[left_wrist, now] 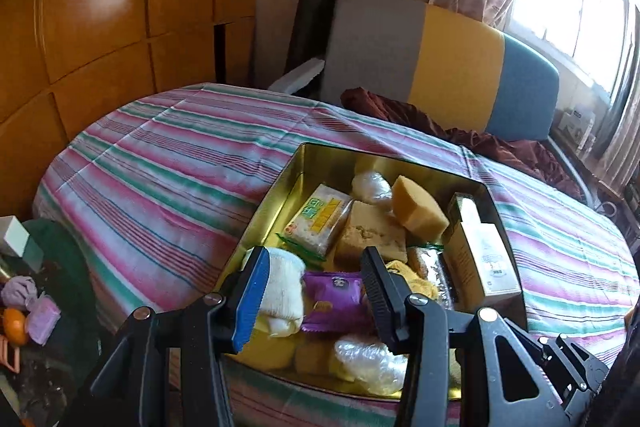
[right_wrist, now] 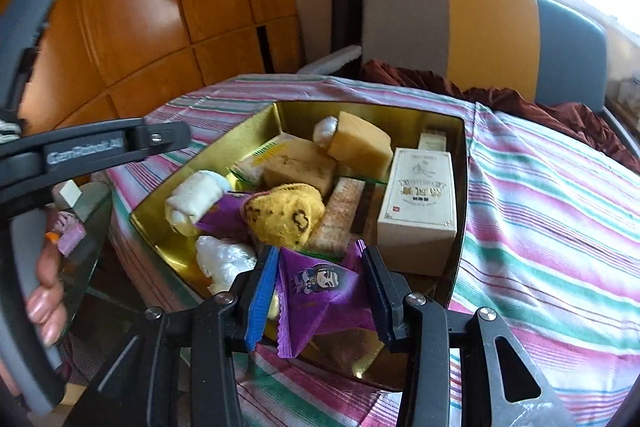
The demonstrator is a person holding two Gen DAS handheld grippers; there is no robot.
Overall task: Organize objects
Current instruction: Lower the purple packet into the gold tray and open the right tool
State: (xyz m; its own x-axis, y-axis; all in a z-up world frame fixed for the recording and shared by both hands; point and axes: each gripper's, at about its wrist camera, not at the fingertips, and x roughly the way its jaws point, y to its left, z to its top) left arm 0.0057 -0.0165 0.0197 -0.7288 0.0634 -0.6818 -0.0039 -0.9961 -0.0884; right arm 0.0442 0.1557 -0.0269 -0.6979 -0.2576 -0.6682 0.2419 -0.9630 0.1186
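1. Right gripper (right_wrist: 320, 291) — bottom centre of the right wrist view; pinches a purple foil snack packet (right_wrist: 320, 291) over the near rim of the gold rectangular metal tin (right_wrist: 466, 163).
2. Left gripper (left_wrist: 312, 291) — jaws spread, empty, above the tin's crowded contents.
3. Tin rests on a striped pink-green tablecloth (left_wrist: 160, 163).

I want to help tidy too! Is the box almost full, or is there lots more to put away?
Mostly done: the gold tin already holds sponges, a white box, a rolled cloth and snacks. In hand: the right gripper is shut on a purple snack packet above the tin's near edge. The left gripper is open, holding nothing. Possibly left: small items on the side table.
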